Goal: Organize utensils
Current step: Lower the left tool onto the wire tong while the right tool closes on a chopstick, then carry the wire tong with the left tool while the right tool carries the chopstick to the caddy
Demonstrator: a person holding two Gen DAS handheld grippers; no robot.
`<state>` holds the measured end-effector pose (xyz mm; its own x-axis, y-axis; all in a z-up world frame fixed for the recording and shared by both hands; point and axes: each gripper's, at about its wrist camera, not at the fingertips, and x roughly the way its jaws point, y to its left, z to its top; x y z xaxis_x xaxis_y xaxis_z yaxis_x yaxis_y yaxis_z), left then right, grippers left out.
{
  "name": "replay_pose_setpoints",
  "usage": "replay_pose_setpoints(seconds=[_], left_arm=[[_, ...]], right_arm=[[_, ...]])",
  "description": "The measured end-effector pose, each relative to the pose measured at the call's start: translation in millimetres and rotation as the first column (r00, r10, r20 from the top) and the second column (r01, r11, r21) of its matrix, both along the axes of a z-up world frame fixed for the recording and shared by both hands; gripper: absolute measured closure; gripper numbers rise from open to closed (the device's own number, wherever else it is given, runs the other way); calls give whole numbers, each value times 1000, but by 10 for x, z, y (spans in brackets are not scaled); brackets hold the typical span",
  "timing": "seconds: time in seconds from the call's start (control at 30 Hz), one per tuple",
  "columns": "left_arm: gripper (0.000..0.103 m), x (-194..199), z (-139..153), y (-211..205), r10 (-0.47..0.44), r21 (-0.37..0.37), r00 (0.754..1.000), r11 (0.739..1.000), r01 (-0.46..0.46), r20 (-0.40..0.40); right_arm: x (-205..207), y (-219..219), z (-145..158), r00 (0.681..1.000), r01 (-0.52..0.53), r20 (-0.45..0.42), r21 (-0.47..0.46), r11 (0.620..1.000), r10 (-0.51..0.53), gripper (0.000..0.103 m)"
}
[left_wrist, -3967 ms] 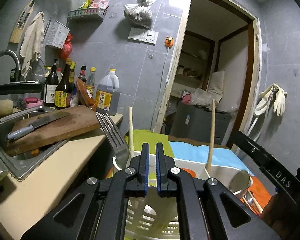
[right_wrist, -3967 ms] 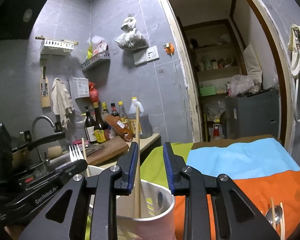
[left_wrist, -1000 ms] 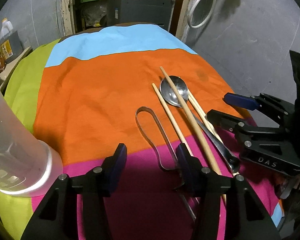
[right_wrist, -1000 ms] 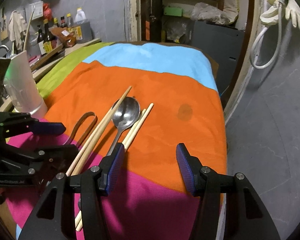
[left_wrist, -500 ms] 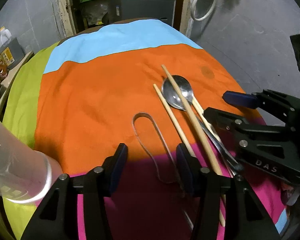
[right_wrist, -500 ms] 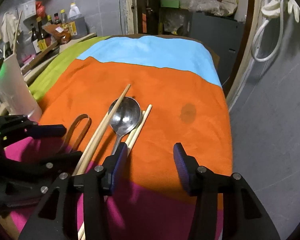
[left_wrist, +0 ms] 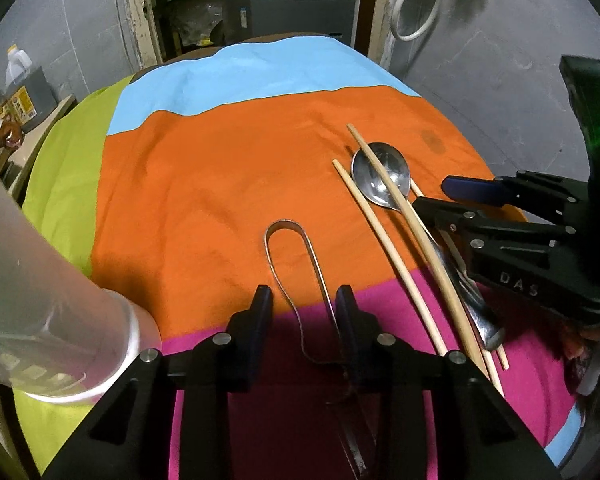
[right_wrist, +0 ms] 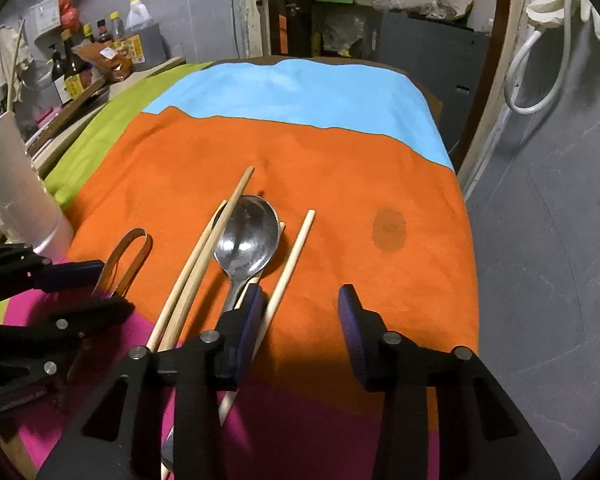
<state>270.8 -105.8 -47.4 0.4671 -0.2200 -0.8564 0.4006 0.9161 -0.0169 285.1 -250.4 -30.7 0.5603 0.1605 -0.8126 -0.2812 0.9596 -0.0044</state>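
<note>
L gripper (left_wrist: 303, 300): jaws apart, holding nothing, straddling the arms of the metal tongs (left_wrist: 290, 256), which lie flat on the surface; whether the pads touch them can't be told. R gripper (right_wrist: 300, 302): jaws also wide, empty, low over the cloth (right_wrist: 340, 176); its left pad sits just beside or on the spoon (right_wrist: 246, 240) handle, and one chopstick (right_wrist: 290, 264) runs just inside that pad.

Outward from the jaws, still loose on the surface: tongs nearest the L gripper; then a thin chopstick (left_wrist: 384, 248); a thicker one (left_wrist: 404, 216) lying across the spoon bowl; the spoon itself; and at least one more stick partly under the spoon. All sit close together, touching or overlapping, on the orange/pink bands.

The white holder (left_wrist: 40, 300) stands at the left edge of the surface, well apart from the pile. Its inside isn't visible in the L view; in the R view a thin stick appears to rise above its rim, so prob. some items are already in.

Judgement: task partway. Left to do approx. 4 chopsticks, spoon, tongs. Next grabs look like tongs (L) and spoon or chopstick (R), then carry to the holder.
</note>
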Motion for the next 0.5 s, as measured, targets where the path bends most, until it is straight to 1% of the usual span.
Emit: replay_pose_setpoints(seconds=[0.1, 0.13, 0.17, 0.23, 0.27, 0.37, 0.43, 0.5], left_arm=[[74, 51, 10, -85, -23, 42, 1000, 999, 24, -20], [74, 85, 16, -91, -29, 49, 999, 998, 31, -39], [74, 110, 14, -85, -31, 50, 998, 998, 34, -52], [78, 155, 25, -79, -37, 45, 996, 998, 41, -80], [79, 166, 26, -75, -36, 41, 996, 998, 40, -86], [85, 135, 27, -28, -32, 13, 996, 999, 33, -79], [86, 75, 26, 21, -26, -14, 998, 1000, 25, -53], [86, 12, 25, 55, -21, -32, 999, 999, 20, -34]], right_arm=[[52, 35, -6, 1000, 7, -20, -4, 1000, -7, 75], [67, 33, 2, 999, 16, -30, 6, 1000, -16, 80], [72, 29, 11, 999, 23, -36, 15, 1000, -22, 88], [72, 22, 24, 998, 31, -54, 42, 999, -28, 94], [72, 13, 26, 998, 39, -61, 55, 998, -36, 95], [72, -50, 36, 995, 60, -83, 116, 991, -50, 97], [45, -133, 43, 993, 79, -98, 180, 981, -62, 99], [13, -177, 51, 993, 89, -100, 221, 971, -68, 99]])
